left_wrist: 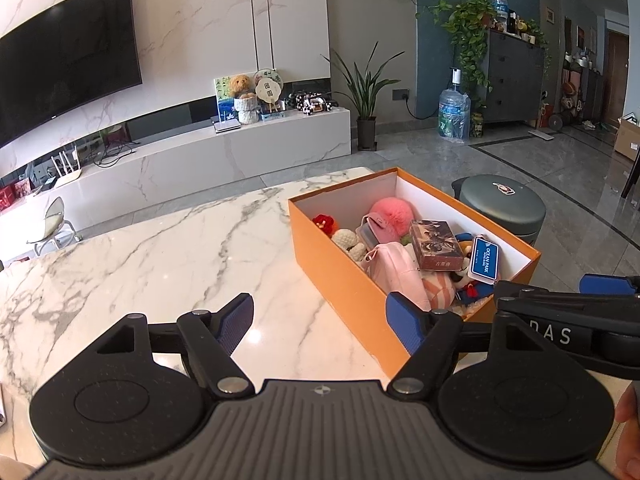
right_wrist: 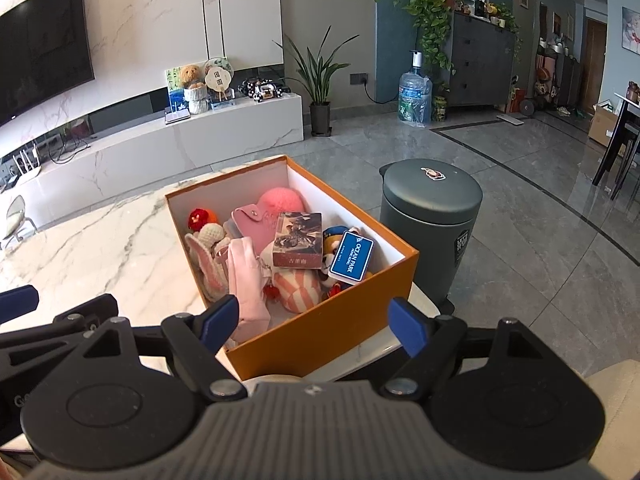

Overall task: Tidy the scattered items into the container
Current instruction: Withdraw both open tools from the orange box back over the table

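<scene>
Both your grippers hang just short of the orange box (right_wrist: pixel 320 332), and neither carries anything. Your left gripper (left_wrist: pixel 320 322) has its blue pads spread wide over bare marble table (left_wrist: pixel 140 264), its right pad just by the box's near corner. Your right gripper (right_wrist: pixel 314 326) is spread too, one pad over the box's near wall, nothing pinched between them.

The box sits at the table's right end, beside the grey bin (right_wrist: pixel 430 216) on the floor. It's well filled: a pink fluffy ball (right_wrist: pixel 280 200), a pink card holder (right_wrist: pixel 256 220), a crocheted white toy (right_wrist: pixel 210 236), a small picture box (right_wrist: pixel 298 240), a blue Ocean Park tag (right_wrist: pixel 352 256), a striped plush (right_wrist: pixel 298 290).

No loose item shows anywhere on the marble in either view, so by my reading the gathering looks finished, or nearly so. Your next move calls for a sweep of the table edges these cameras miss; if anything turns up, keep the pads wide and come in over it. Otherwise, back away clean without nudging the box, which looks to sit close to the table's edge.
</scene>
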Demonstrator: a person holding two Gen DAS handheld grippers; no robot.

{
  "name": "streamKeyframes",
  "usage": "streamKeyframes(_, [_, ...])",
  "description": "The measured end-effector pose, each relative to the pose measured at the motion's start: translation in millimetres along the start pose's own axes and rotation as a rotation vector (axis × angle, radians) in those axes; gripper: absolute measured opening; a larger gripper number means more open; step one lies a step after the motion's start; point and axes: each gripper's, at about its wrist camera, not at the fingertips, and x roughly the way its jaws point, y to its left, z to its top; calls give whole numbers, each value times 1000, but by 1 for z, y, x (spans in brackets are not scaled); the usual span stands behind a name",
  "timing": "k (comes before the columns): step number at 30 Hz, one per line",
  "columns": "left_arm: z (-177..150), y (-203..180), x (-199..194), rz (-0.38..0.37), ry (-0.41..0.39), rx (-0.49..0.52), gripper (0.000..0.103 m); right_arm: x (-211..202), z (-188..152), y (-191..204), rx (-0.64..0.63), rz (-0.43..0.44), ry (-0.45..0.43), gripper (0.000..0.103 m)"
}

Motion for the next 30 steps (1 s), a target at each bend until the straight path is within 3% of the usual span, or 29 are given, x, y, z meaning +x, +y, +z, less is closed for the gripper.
streamKeyframes(11, [-2, 12, 1, -2, 12, -22, 80, 0, 1, 16, -31, -11, 13, 81])
streamKeyframes(30, [-7, 31, -5, 5, -8, -71, 79, -9, -5, 43, -90, -30, 21, 80])
